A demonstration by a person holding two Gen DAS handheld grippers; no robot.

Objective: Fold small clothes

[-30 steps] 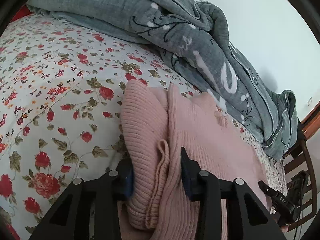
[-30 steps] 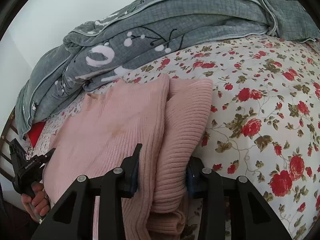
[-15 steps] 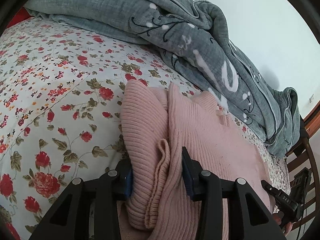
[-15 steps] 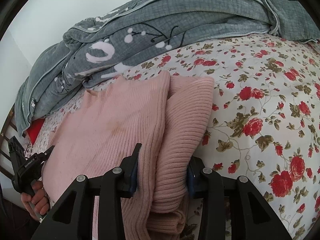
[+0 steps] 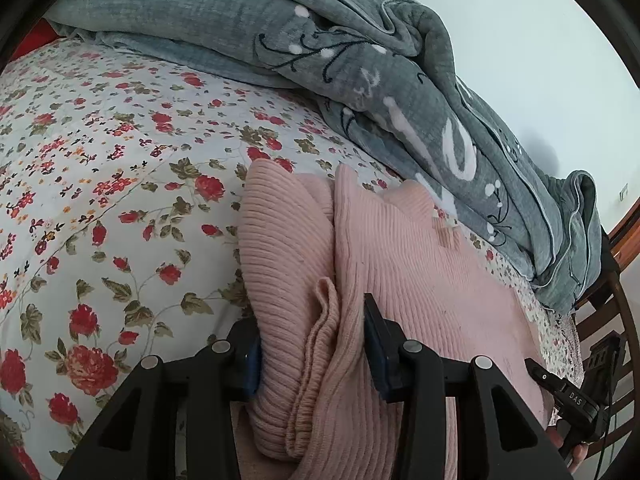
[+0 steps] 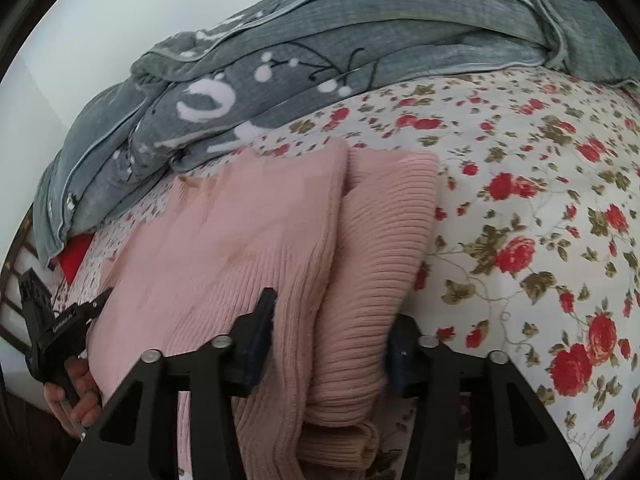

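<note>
A pink ribbed knit sweater (image 5: 400, 264) lies folded on a floral bedsheet (image 5: 100, 168). My left gripper (image 5: 312, 352) is shut on a thick bunch of its near edge, with folded layers between the pads. My right gripper (image 6: 328, 344) is shut on the sweater (image 6: 248, 248) at its other side, also around several layers. Each gripper shows small in the other's view: the right one at the lower right of the left wrist view (image 5: 576, 400), the left one at the lower left of the right wrist view (image 6: 60, 328).
A crumpled grey blanket (image 5: 360, 60) with white and black patterns runs along the far side of the bed, also in the right wrist view (image 6: 360, 52). A wooden chair frame (image 5: 616, 320) stands past the bed's edge. A plain wall is behind.
Both grippers keep their hold on the sweater. The views have shifted slightly, with the bed and blanket sliding a little in frame; the sweater's shape is nearly unchanged.
</note>
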